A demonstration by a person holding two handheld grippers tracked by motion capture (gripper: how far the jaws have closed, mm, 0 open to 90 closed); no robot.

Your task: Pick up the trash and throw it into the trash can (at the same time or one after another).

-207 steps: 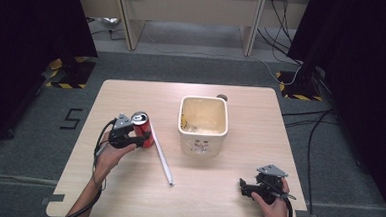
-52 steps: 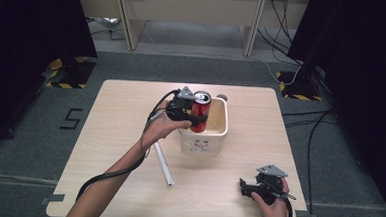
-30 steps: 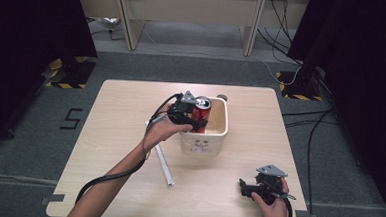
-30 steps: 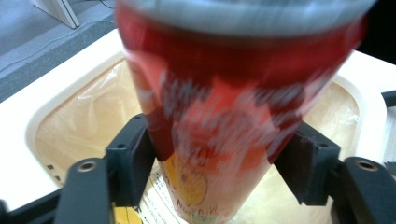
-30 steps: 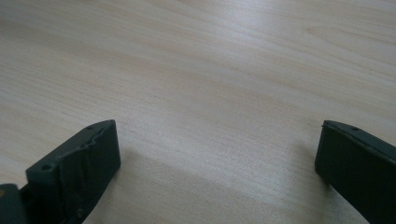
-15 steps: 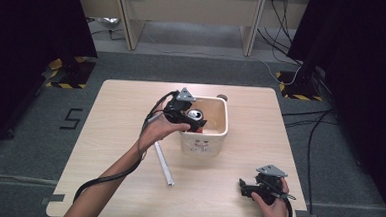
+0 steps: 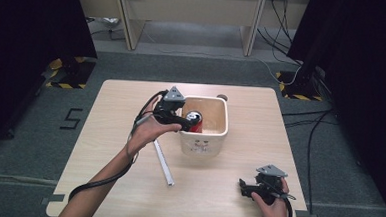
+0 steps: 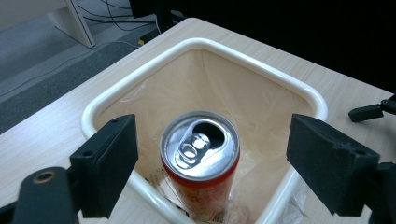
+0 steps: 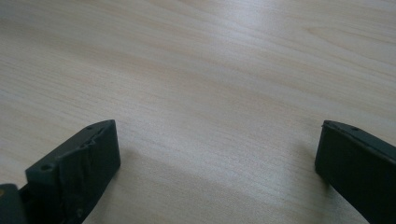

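A red drink can (image 7: 194, 119) with an opened silver top (image 8: 201, 147) stands upright inside the white bin (image 7: 225, 115), on a clear liner. My left gripper (image 7: 186, 122) hovers over the bin's left rim (image 8: 140, 70). Its jaws have just been opening and now stand wide on either side of the can, touching nothing. In the left gripper view the left gripper (image 8: 219, 156) looks down on the can top. My right gripper (image 7: 244, 187) rests open near the table's front right, and in its own view the right gripper (image 9: 215, 158) has bare wood between its jaws.
A thin white strip (image 7: 163, 162) lies on the wooden table (image 7: 104, 134), left of the bin and pointing toward the front. A small dark round object (image 7: 222, 96) sits just behind the bin. Desk legs and cables lie on the floor beyond the table.
The can went from the left gripper's hold above the bin to standing inside it. The left gripper let go and drew back up and to the left. The right hand stayed still.
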